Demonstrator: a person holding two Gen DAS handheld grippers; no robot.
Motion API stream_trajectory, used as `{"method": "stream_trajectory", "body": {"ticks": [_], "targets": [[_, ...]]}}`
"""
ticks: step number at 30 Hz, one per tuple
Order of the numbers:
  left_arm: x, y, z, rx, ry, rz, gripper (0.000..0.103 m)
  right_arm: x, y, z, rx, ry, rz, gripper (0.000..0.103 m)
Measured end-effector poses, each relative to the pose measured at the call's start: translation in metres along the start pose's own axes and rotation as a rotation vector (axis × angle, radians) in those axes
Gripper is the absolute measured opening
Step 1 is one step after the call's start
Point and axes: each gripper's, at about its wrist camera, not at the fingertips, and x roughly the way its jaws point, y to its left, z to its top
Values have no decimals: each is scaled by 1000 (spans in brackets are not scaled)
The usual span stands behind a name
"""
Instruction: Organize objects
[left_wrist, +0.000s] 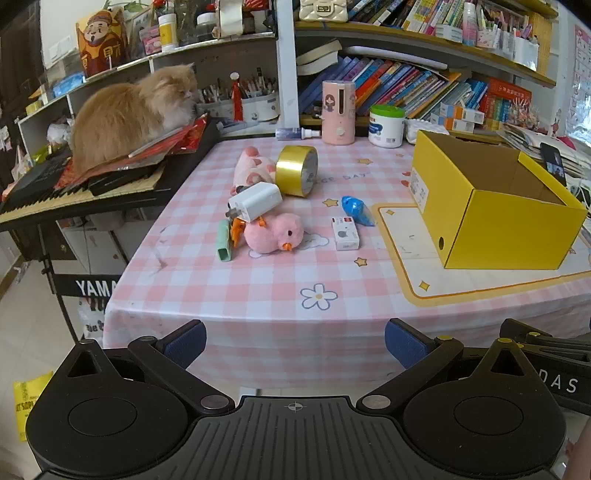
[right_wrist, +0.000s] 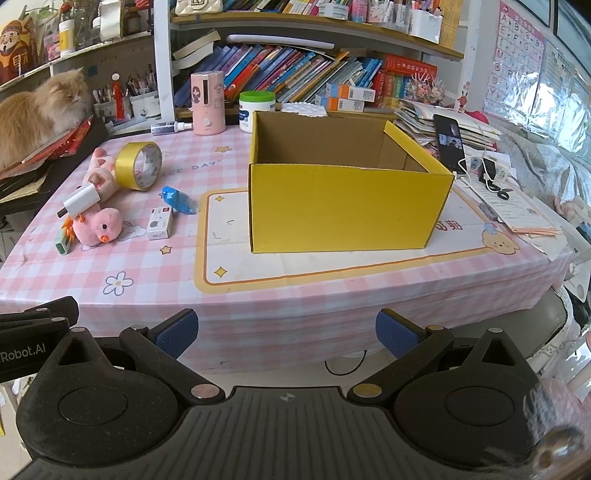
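An open yellow cardboard box (left_wrist: 495, 229) (right_wrist: 347, 210) stands on the pink checked table, with nothing visible inside. Left of it lie a pink plush duck (left_wrist: 273, 234) (right_wrist: 101, 229), a white charger (left_wrist: 255, 201) (right_wrist: 79, 201) resting on the duck, a gold tape roll (left_wrist: 297, 170) (right_wrist: 138, 166), a pink plush (left_wrist: 251, 166), a blue wrapped item (left_wrist: 356, 210) (right_wrist: 179, 201), a small white box (left_wrist: 345, 233) (right_wrist: 160, 224) and a green clip (left_wrist: 222, 242). My left gripper (left_wrist: 295, 343) and right gripper (right_wrist: 286, 334) are open and empty, before the table's front edge.
An orange cat (left_wrist: 133, 114) sits on a keyboard piano (left_wrist: 74, 192) left of the table. A pink bottle (left_wrist: 338, 110), a white jar (left_wrist: 386, 125), bookshelves and a phone (right_wrist: 448, 142) line the back. Papers and cables (right_wrist: 513, 206) lie at the right.
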Motion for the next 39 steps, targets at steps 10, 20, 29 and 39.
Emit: {"method": "stream_trajectory", "body": {"ticks": [10, 20, 29, 39], "targets": [[1, 1, 0, -1, -1, 1, 103, 0, 1, 1, -3, -1, 2, 103], [2, 2, 1, -3, 2, 1, 103, 2, 2, 1, -5, 3, 3, 103], [4, 7, 2, -8, 4, 1, 103, 5, 9, 2, -11, 4, 2, 103], [5, 9, 2, -9, 4, 0, 103, 5, 13, 2, -15, 8, 4, 103]]}}
